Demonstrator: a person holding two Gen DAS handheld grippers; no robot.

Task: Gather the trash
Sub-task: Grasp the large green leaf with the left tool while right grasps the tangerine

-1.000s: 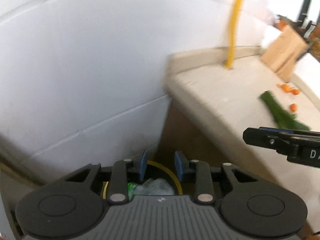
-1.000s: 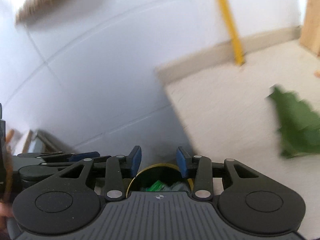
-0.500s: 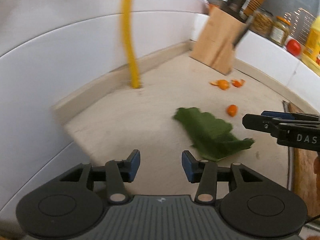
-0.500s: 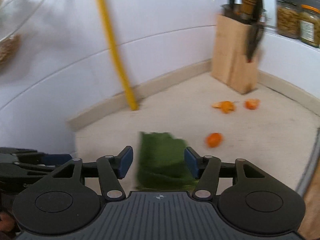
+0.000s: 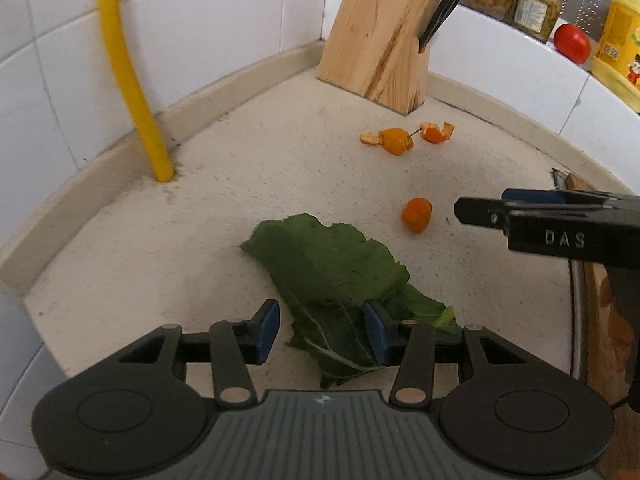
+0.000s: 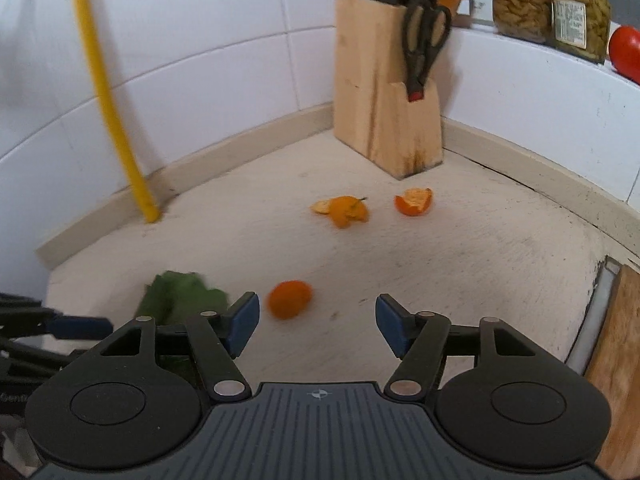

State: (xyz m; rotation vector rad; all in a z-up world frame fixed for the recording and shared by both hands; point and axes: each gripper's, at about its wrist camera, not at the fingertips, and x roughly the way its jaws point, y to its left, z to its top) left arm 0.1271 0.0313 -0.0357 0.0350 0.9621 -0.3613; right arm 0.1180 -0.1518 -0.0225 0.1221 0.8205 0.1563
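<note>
A green leaf point(image 5: 332, 276) lies on the beige counter point(image 5: 248, 168); its near end sits between the open fingers of my left gripper point(image 5: 322, 332). An orange peel piece point(image 5: 417, 214) lies right of the leaf, and two more peels point(image 5: 394, 140) lie near the knife block. In the right wrist view, my right gripper point(image 6: 316, 326) is open and empty, with the orange peel piece point(image 6: 289, 299) just ahead and slightly left of centre. The leaf point(image 6: 180, 300) shows at its lower left. The right gripper also shows in the left wrist view point(image 5: 480, 210).
A wooden knife block point(image 5: 380, 36) with scissors stands in the back corner. A yellow pipe point(image 5: 132, 80) rises from the counter at the left. Jars point(image 6: 552, 4), a tomato point(image 5: 573, 43) and a yellow bottle point(image 5: 618, 36) stand on a ledge. A wooden board point(image 6: 616, 360) lies at right.
Both grippers have swung up from the trash bin below the counter edge to the countertop. The left one has closed in over the leaf, the right one toward the orange peel piece.
</note>
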